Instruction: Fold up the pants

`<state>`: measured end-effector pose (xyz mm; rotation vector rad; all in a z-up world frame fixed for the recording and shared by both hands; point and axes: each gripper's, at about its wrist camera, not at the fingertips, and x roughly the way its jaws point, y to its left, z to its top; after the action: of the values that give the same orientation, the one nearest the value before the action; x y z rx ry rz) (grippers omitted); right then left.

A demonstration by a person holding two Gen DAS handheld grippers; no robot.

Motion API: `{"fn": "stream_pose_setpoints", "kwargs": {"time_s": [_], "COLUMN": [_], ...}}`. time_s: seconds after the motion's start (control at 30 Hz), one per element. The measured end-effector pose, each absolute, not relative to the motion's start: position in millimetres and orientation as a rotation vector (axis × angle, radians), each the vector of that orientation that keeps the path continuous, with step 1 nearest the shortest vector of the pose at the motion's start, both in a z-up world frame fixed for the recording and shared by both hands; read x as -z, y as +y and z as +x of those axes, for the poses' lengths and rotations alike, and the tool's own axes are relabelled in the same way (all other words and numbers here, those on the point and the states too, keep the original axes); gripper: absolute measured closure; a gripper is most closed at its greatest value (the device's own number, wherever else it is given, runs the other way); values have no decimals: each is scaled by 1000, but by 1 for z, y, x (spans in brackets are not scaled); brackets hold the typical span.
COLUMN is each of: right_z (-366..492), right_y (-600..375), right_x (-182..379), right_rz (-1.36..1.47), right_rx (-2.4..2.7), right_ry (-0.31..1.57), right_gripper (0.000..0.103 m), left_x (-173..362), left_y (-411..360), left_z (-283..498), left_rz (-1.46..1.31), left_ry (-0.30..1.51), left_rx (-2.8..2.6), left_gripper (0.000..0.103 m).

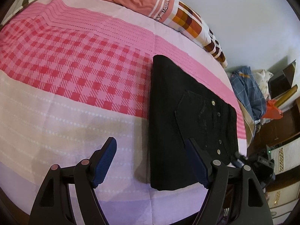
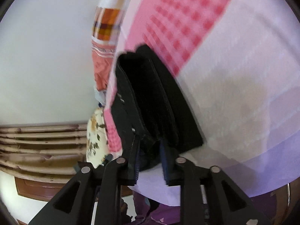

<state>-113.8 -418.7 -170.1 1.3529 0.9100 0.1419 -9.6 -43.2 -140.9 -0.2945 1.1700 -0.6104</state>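
Black pants (image 1: 187, 116) lie folded in a long rectangle on the pink checked bedsheet (image 1: 75, 71), a back pocket and buttons facing up. My left gripper (image 1: 151, 150) is open and empty above the near end of the pants; its right finger is over the cloth, its left finger over bare sheet. In the right wrist view my right gripper (image 2: 150, 146) is shut on the edge of the folded pants (image 2: 153, 97), with layers of cloth pinched between the blue pads. That view is blurred.
A folded orange and white quilt (image 1: 150, 1) lies along the far edge of the bed by the white wall. A heap of clothes (image 1: 247, 90) and wooden drawers (image 1: 281, 135) stand beyond the bed's right edge. A floral pillow (image 2: 95, 135) and wooden headboard (image 2: 37, 146) show in the right wrist view.
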Motion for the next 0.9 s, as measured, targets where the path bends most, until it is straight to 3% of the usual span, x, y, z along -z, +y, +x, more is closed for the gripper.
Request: {"fn": "stream_pose_setpoints", "kwargs": {"time_s": [0.23, 0.47, 0.63, 0.7, 0.77, 0.8, 0.83, 0.9], "right_z": [-122, -113, -93, -84, -75, -71, -68, -60], "right_y": [-435, -422, -417, -415, -415, -414, -412, -403], "right_x": [165, 183, 176, 174, 177, 178, 177, 173], "right_rz": [1354, 1405, 1369, 1339, 1323, 1318, 1289, 1162], "right_rx": [-121, -163, -186, -182, -173, -174, -174, -159], "right_ry": [926, 945, 960, 976, 998, 1009, 1023, 1092], "right_gripper": [53, 45, 18, 17, 18, 24, 49, 77], "left_x": [143, 142, 146, 145, 145, 146, 146, 148], "left_y": [-39, -40, -43, -43, -43, -43, -43, -43], "left_z": [-7, -10, -11, -10, -10, -9, -9, -9], "left_rz": [-328, -320, -317, -318, -320, -319, -319, -322], "left_ry": [1188, 1187, 1209, 1210, 1209, 1209, 1212, 1217], "left_rx": [605, 604, 606, 603, 602, 600, 597, 594], "left_gripper": [27, 27, 27, 27, 27, 27, 27, 27]}}
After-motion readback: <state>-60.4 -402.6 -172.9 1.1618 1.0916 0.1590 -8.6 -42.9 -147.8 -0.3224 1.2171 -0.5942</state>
